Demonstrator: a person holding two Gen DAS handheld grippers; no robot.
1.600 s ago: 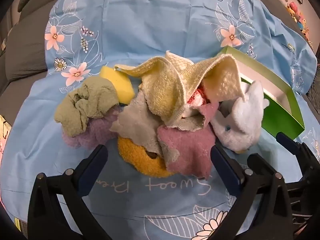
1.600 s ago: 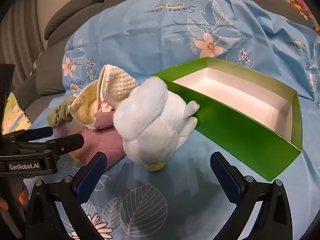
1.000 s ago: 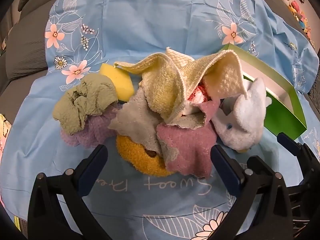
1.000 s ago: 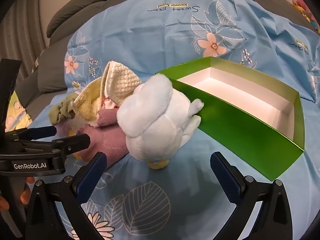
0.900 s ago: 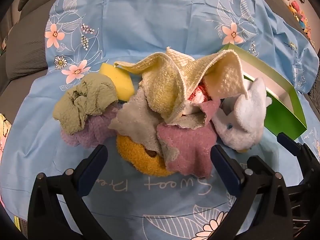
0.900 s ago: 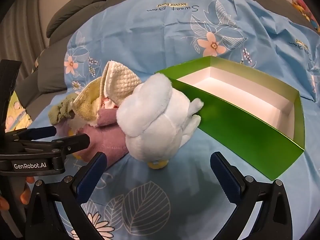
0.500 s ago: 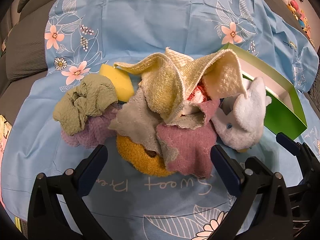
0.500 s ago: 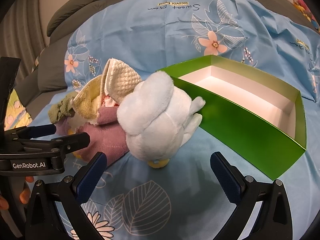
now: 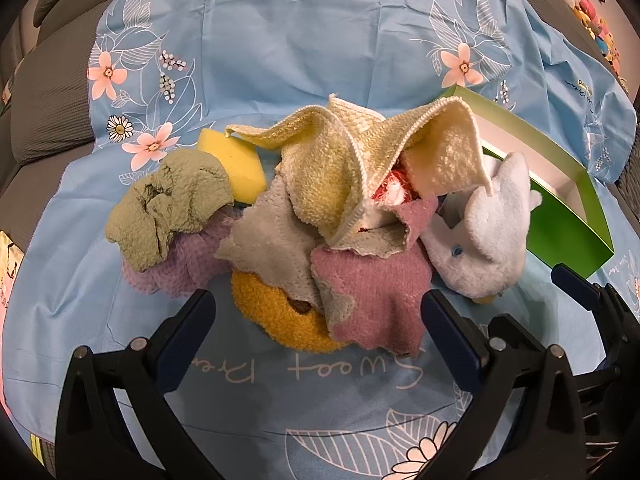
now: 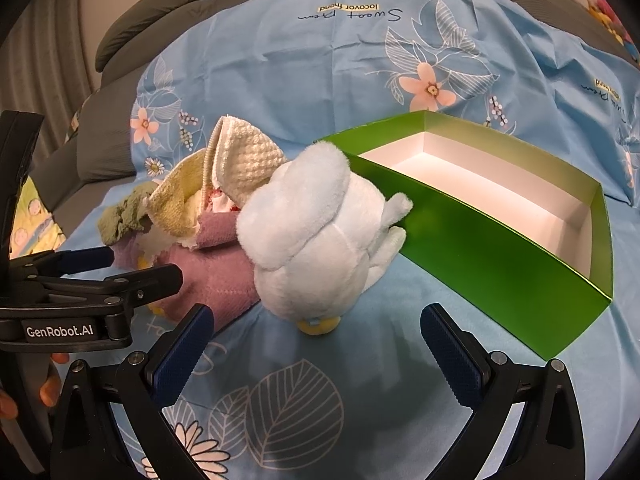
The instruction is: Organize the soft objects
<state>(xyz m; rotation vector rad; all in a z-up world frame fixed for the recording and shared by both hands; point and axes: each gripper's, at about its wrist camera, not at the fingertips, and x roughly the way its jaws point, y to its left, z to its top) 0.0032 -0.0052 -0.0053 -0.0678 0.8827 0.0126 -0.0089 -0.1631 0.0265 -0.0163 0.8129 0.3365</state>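
A heap of soft things lies on the blue flowered cloth (image 9: 280, 40): a cream-yellow towel (image 9: 344, 160), a pink cloth (image 9: 372, 296), a grey cloth (image 9: 272, 248), an orange ring (image 9: 276, 320), a green rag (image 9: 168, 208), a lilac puff (image 9: 180, 264) and a yellow sponge (image 9: 236, 160). A pale blue plush toy (image 10: 316, 240) lies beside the open green box (image 10: 500, 248), touching its near wall. My left gripper (image 9: 316, 344) is open just before the pink cloth. My right gripper (image 10: 316, 344) is open just before the plush.
The green box (image 9: 568, 224) has a white, empty inside and stands right of the heap. The left gripper (image 10: 108, 276) shows at the left of the right wrist view. Grey cushions (image 10: 168, 16) rise behind the cloth. Toys (image 9: 592, 12) sit far right.
Almost nothing has moved. Both grippers stay open and hover in place with only a slight drift.
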